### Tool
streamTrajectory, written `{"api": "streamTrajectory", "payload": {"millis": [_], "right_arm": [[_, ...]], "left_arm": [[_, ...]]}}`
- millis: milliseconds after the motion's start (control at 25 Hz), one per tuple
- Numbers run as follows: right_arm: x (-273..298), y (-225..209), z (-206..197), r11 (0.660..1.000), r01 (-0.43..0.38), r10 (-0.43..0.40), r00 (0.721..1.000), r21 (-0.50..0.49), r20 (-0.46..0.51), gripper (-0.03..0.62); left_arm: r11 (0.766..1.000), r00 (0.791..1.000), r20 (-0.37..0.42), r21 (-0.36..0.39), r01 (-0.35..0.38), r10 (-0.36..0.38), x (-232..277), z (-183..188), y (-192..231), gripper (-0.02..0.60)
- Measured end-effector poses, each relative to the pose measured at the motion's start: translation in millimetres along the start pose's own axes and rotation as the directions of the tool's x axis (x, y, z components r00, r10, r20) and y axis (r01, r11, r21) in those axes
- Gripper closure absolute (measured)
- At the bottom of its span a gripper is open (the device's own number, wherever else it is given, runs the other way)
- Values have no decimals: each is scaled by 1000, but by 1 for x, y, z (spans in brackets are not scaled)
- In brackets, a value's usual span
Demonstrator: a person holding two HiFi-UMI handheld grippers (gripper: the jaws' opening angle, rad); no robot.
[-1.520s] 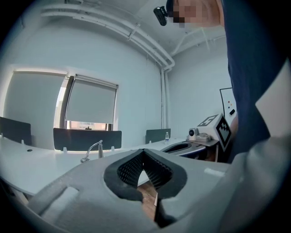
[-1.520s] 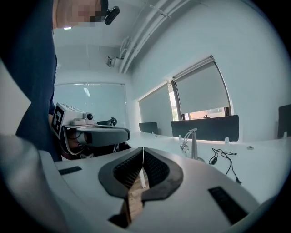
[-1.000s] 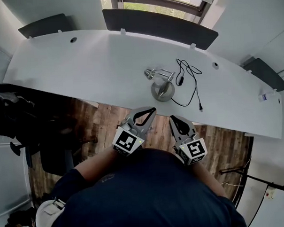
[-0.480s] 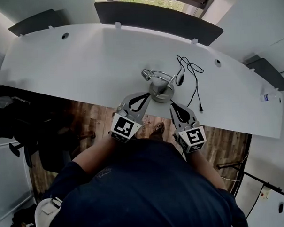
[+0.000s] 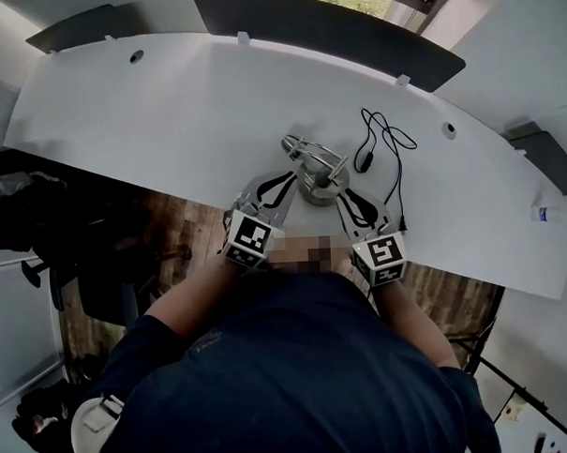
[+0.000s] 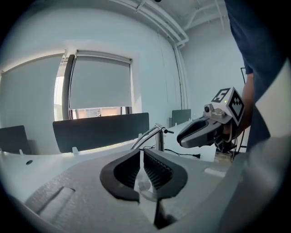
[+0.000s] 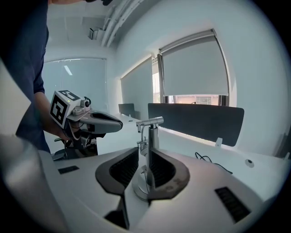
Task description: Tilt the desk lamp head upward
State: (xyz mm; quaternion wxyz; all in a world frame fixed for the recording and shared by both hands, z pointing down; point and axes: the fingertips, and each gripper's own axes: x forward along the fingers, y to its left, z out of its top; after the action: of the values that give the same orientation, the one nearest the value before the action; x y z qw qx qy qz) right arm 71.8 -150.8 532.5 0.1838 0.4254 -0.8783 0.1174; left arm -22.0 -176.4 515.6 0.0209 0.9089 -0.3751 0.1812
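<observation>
The print in sight is on my own tools: each marker cube [image 5: 251, 241] carries a black-and-white square pattern.

My left gripper [image 6: 142, 157] is fully closed, with nothing between its pads. In the head view it lies just left of centre, its tip close beside the lamp's base. My right gripper [image 7: 144, 154] has its jaws a little apart, having just been opening. The lamp's upright post shows in the gap, and the pads are not pressing on it.

The chrome desk lamp [image 5: 314, 173] stands at the middle of the head view, close to the near edge of the counter [image 5: 166, 113], between my two gripper tips. Its black power cable [image 5: 394, 169] lies in loose loops to the upper right of it and trails down toward the counter's edge.

The counter is long, white and curved, with a round cable hole [image 5: 137, 56] at upper left. Dark partition panels [image 5: 331, 31] line its far edge, across the top of the frame. A wood-plank floor [image 5: 185, 234] shows below the near edge. In my gripper views the walls are pale, and a grey roller blind [image 6: 102, 82] covers most of the window, with a strip of daylight beneath it.
</observation>
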Motion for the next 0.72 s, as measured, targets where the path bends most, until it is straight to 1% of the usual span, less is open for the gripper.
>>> {"api": "streamTrajectory", "payload": {"millis": [160,280,360,560,720], "right_arm": [[13,-5,-11,1000,-25,24,999,-18,-42,492],[24,-8,-19,999,-33,31,997,-35,-72,469],[30,-10,-23,998,-36,32,996,-45,-89,452],[48,-15,-27,997,-49,40,992,-67,-117,413],[59,-20,-31,996,-51,41,991,-75,-129,391]], "left_arm": [[999,999,-9,28,-31,31,14,-7,8,564],[996,999,-21,79,-46,48,25,-10,12,543],[990,998,-29,127,-57,61,32,-12,15,526],[959,995,-46,276,-71,88,50,-20,22,508],[938,995,-38,339,-71,89,65,-23,24,508]]}}
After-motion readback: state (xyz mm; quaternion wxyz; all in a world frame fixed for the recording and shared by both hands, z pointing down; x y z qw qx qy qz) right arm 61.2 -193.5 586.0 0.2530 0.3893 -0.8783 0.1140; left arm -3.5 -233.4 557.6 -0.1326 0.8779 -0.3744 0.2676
